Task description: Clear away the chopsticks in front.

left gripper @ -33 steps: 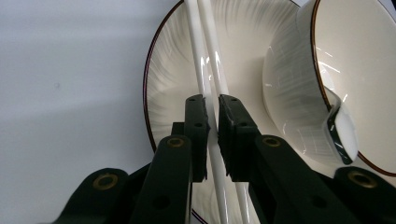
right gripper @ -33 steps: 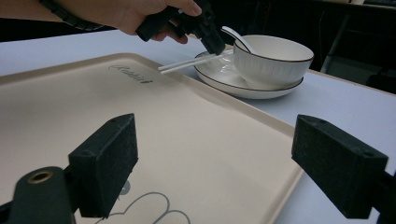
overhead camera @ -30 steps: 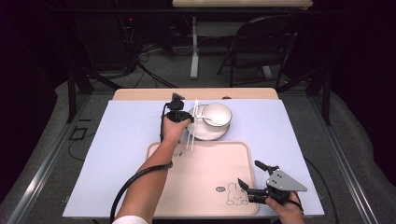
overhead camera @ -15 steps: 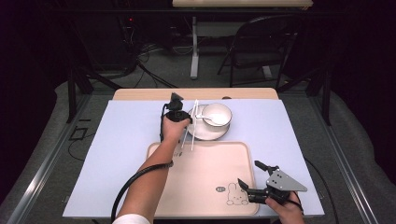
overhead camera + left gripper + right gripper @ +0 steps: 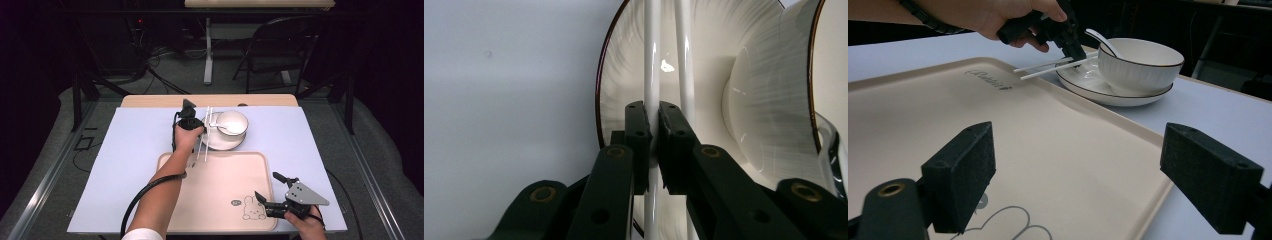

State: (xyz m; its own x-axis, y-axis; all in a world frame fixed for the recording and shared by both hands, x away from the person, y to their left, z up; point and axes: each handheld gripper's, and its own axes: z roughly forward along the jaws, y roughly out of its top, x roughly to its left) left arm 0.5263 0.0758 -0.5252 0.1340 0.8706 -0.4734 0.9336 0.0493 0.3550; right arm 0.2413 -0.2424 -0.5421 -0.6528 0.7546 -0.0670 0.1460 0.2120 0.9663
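A pair of white chopsticks (image 5: 205, 131) lies across the left rim of a white plate (image 5: 216, 144), their near ends over the tray's far edge. My left gripper (image 5: 202, 128) is shut on them. In the left gripper view its jaws have just closed further on the left chopstick (image 5: 651, 50), and the other stick runs along the right jaw. A white bowl (image 5: 233, 122) with a spoon (image 5: 223, 128) in it stands on the plate. My right gripper (image 5: 266, 185) stands open, empty, over the beige tray (image 5: 220, 195) near its front right corner.
The tray (image 5: 1048, 150) has a rabbit drawing at its near edge and lies on a pale blue mat (image 5: 125, 165). Behind the table stand a folding chair (image 5: 280, 55) and a table leg, with cables on the floor.
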